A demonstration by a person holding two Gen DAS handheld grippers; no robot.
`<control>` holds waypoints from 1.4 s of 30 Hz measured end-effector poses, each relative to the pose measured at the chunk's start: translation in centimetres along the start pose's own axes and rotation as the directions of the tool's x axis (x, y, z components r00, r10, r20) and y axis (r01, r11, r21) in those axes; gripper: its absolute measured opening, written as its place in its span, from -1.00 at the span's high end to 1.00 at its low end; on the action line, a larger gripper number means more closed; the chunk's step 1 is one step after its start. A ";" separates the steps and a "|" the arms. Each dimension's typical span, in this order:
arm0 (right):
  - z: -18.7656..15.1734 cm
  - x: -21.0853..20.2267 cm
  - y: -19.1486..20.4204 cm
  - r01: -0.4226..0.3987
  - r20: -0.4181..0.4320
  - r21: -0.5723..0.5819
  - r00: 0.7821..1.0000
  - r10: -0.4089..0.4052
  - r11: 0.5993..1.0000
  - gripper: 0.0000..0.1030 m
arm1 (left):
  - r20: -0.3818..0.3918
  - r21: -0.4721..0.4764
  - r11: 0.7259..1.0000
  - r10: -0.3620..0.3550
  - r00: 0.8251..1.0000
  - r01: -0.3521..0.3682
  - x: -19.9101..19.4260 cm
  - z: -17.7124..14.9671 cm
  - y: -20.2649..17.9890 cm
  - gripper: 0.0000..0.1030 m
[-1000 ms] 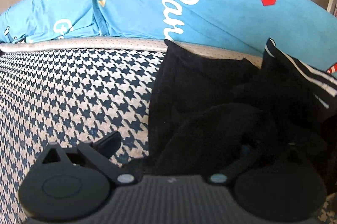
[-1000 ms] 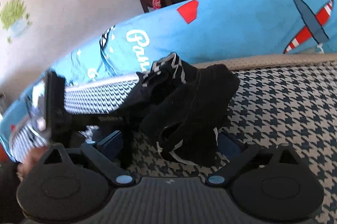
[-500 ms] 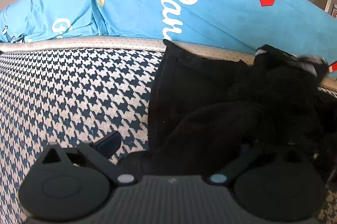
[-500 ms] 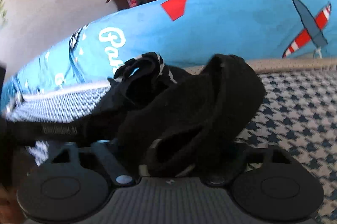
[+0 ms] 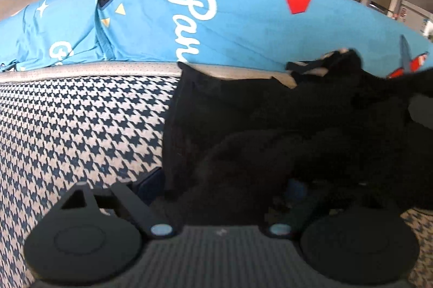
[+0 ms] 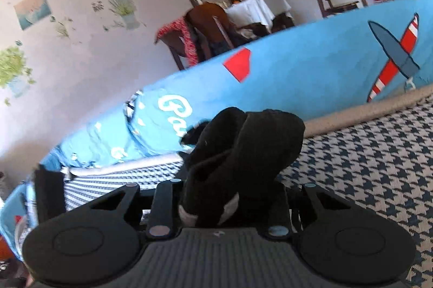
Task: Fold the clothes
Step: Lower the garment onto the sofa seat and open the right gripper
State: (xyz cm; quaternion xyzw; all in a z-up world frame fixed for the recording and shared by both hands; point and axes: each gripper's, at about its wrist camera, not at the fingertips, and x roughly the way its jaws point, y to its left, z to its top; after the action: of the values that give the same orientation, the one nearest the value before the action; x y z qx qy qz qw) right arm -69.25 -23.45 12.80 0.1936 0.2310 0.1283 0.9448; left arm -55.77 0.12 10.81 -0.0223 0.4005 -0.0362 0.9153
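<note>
The left gripper (image 5: 224,188) sits low on the houndstooth cushion (image 5: 75,131), its jaws wide with the black garment (image 5: 270,131) bunched between them — whether it pinches the cloth I cannot tell. The right gripper (image 6: 230,196) is clamped on a lifted wad of it, so I judge a gather-and-lift mid-fold. Next comes laying it flat; bare cushion lies open toward both side edges — the back edge meets a blue printed bolster (image 5: 230,25).

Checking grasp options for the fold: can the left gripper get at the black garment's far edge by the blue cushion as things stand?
Probably not: the left gripper looks spread around the black garment near its base, and bunched fabric lies between it and the far edge beside the blue cushion.
</note>
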 end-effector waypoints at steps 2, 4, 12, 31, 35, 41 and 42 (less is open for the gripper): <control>0.3 -0.9 0.3 -0.022 0.003 -0.004 1.000 0.022 1.000 0.39 | 0.002 0.011 1.000 -0.022 1.000 0.022 -1.3 -0.2 -0.2 -0.75; 0.6 -1.8 0.7 -0.029 0.010 -0.013 1.000 0.030 0.999 0.39 | 0.011 0.025 0.999 -0.033 0.999 0.033 -2.5 -0.3 -0.4 -0.75; 1.6 -6.6 2.1 -0.087 0.054 -0.014 0.995 0.088 0.996 0.39 | 0.069 0.045 0.997 -0.062 0.996 0.059 -7.9 -1.5 -0.8 -0.84; -0.6 -9.7 -2.0 0.455 -0.163 -0.113 0.868 -0.469 0.883 -0.26 | 0.004 -0.079 0.996 -0.035 0.999 0.035 -7.3 -4.1 -0.3 -0.99; 0.4 -11.3 -2.4 0.470 -0.110 -0.080 0.872 -0.477 0.879 -0.29 | -0.005 -0.058 0.998 -0.014 1.000 0.013 -6.4 -4.3 -0.6 -0.99; 1.3 -12.6 -1.2 0.538 0.016 -0.129 0.841 -0.541 0.833 -0.55 | -0.042 -0.074 0.997 0.026 0.999 -0.029 -4.5 -4.7 -0.3 -0.99; 1.2 -12.4 -1.1 0.519 0.009 -0.127 0.852 -0.523 0.845 -0.55 | -0.049 -0.077 0.996 0.032 0.998 -0.035 -4.1 -4.8 -0.3 -0.99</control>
State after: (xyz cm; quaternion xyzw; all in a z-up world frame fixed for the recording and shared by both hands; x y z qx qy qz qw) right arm -79.14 -28.92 18.07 0.0625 0.2785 -0.1162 0.9513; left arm -62.14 0.13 10.58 -0.0501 0.4236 -0.0058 0.9045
